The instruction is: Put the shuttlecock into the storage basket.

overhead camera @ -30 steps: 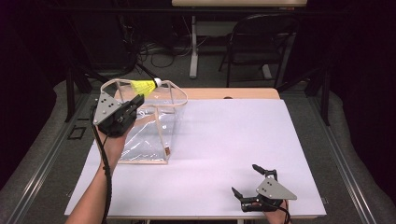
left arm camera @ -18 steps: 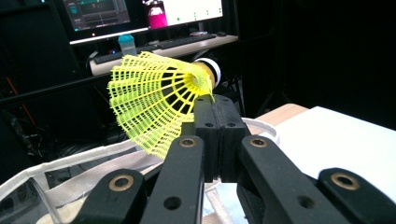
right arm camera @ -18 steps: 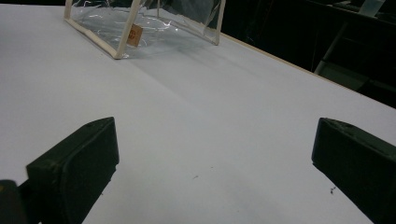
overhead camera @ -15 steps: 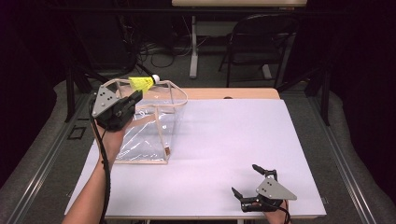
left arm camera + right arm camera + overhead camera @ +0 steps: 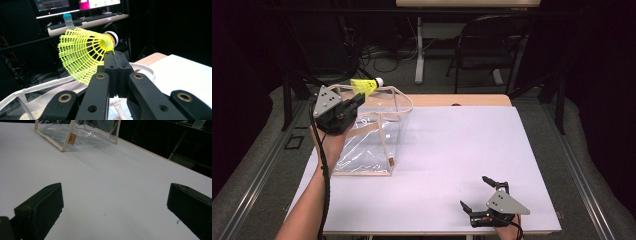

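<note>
A yellow shuttlecock (image 5: 363, 86) with a white cork tip hangs over the far rim of a clear plastic bag (image 5: 367, 140) trimmed in cream. My left gripper (image 5: 358, 99) is shut on it. In the left gripper view the jaws (image 5: 115, 56) pinch the mesh skirt of the shuttlecock (image 5: 80, 53) near its narrow end, above the bag's cream handle (image 5: 45, 93). My right gripper (image 5: 473, 191) rests open near the front right of the white table (image 5: 462, 145). Its jaws (image 5: 115, 202) stand wide apart over bare tabletop, far from the bag (image 5: 75, 130).
The bag stands at the table's left with a small brown tag (image 5: 72, 138) on its near corner. A bare wooden strip (image 5: 457, 100) runs along the far edge. Behind are a dark chair (image 5: 487, 45), a desk leg (image 5: 419, 50) and floor cables. A desk with monitors (image 5: 52, 5) lies beyond.
My left gripper has lifted the shuttlecock slightly and drifted a little left above the bag. The right gripper has stayed still.
</note>
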The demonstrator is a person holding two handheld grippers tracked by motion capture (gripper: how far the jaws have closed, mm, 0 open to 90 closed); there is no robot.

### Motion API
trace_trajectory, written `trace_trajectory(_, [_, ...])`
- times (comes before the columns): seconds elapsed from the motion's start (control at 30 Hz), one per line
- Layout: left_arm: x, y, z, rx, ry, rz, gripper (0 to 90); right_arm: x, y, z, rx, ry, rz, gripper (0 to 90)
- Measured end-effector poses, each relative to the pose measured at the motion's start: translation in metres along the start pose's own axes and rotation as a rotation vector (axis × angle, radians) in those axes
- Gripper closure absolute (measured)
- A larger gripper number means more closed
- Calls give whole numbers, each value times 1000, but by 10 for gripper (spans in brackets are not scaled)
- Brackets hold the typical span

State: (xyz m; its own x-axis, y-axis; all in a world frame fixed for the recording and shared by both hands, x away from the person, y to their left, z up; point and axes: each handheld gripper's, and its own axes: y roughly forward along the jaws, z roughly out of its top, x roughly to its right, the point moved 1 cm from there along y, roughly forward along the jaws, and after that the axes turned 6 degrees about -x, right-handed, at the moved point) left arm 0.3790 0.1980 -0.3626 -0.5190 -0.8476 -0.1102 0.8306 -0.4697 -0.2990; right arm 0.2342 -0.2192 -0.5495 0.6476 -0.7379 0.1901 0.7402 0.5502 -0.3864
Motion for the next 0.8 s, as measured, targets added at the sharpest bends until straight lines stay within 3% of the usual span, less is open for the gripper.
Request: trace_trajectory(0.8, [-15, 8, -2, -113, 13, -7, 898, 0, 0, 0, -2, 0, 2, 3])
